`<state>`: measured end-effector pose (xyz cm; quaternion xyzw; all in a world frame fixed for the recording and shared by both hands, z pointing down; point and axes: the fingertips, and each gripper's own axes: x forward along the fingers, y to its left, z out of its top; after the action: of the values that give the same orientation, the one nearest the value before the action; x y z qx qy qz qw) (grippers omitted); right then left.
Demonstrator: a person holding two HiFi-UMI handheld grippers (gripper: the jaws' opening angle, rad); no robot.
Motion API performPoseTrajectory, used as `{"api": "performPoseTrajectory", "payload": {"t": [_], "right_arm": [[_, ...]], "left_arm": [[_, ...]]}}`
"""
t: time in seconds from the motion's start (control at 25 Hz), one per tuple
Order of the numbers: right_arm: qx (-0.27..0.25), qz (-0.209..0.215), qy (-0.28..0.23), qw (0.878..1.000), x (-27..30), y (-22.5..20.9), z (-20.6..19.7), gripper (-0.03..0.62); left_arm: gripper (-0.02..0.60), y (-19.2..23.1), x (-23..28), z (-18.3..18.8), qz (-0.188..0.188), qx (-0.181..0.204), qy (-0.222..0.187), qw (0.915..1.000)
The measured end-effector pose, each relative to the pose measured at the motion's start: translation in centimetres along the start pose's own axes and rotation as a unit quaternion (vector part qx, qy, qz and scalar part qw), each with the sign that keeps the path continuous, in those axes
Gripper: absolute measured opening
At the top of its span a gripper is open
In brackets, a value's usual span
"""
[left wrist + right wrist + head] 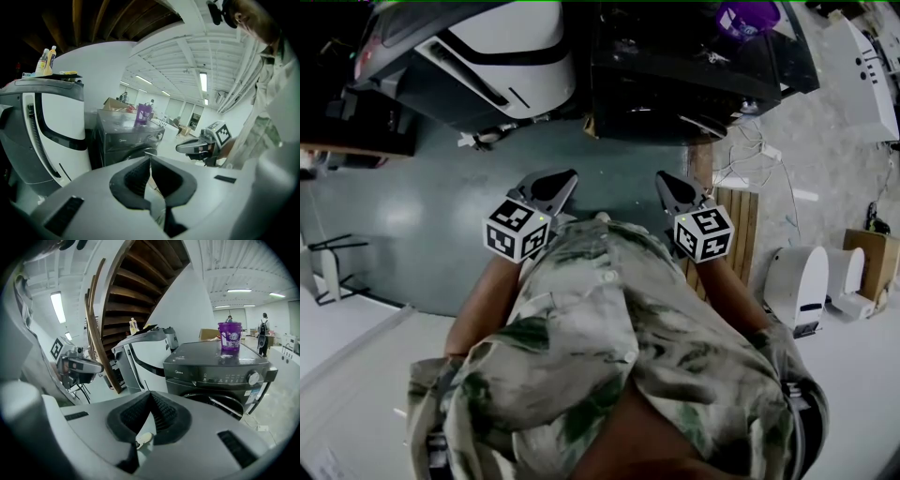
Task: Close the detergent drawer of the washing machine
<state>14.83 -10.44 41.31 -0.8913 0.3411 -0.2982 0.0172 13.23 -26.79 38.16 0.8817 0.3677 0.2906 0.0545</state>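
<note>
**Washing machine.** The dark washing machine (220, 371) stands right of centre in the right gripper view, and at the top centre of the head view. A purple tub (229, 336) stands upright on its lid. The detergent drawer (185, 372) is at the left end of the control strip. Its front appears level with the rest of the strip, as far as this view shows. A control knob (253, 378) sits at the right end of the same strip.

**Right gripper.** The right gripper (150, 393) has its fingers pressed together at the tips, with nothing between them. It points toward the machine's front and touches nothing. In the head view it is just in front of the person's shirt (609, 328), well short of the machine.

**Left gripper.** The left gripper (150, 158) likewise has its fingers together at the tips, and it holds nothing. It is level with the right gripper in the head view, left of centre, close to the body and touching nothing.

**Surroundings.**
- A white appliance (502, 47) with a dark band stands just beside the washing machine, at the upper left of the head view.
- Two bottles (47, 61) stand on top of it, at the upper left of the left gripper view.
- A wooden staircase (136, 282) rises behind it, at the top centre of the right gripper view.
- The floor (422, 216) between the person and the machines is grey-green.
</note>
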Motion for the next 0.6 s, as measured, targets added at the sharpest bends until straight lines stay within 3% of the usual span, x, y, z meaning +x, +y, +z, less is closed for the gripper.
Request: {"api": "performPoseTrajectory", "payload": {"t": [0.6], "right_arm": [[-0.02, 0.031, -0.014, 0.999, -2.6, 1.3, 0.6, 0.021]], "left_arm": [[0.026, -1.5, 0.6, -0.4, 0.015, -0.002, 0.008, 0.9999]]}}
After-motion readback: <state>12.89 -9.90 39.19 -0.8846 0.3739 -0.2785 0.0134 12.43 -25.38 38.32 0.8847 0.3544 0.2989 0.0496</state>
